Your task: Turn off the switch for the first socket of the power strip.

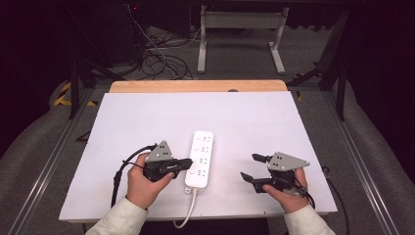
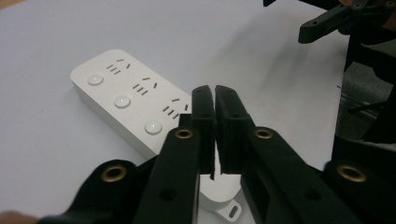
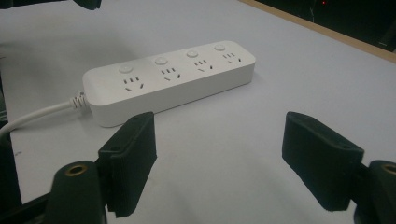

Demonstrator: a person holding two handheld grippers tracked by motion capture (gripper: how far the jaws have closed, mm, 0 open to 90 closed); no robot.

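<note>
A white four-socket power strip (image 1: pixel 200 157) lies lengthwise in the middle of the white table top (image 1: pixel 147 122), its white cable (image 1: pixel 186 215) running off the near edge. My left gripper (image 1: pixel 190 162) is shut with nothing between its jaws, and its tips are over the strip's left side near the cable end. In the left gripper view the shut jaws (image 2: pixel 214 93) cover part of the strip (image 2: pixel 123 100); three round buttons show beyond them. My right gripper (image 1: pixel 249 166) stands open to the right of the strip, apart from it. In the right gripper view it (image 3: pixel 219 130) faces the strip (image 3: pixel 173 79) side-on.
A wooden edge (image 1: pixel 198 86) borders the table's far side. Beyond it are white desk legs (image 1: pixel 240 39) and tangled floor cables (image 1: pixel 156 58). Metal rails (image 1: pixel 54 161) run along both sides of the table. My right gripper (image 2: pixel 327 21) shows at the top right of the left gripper view.
</note>
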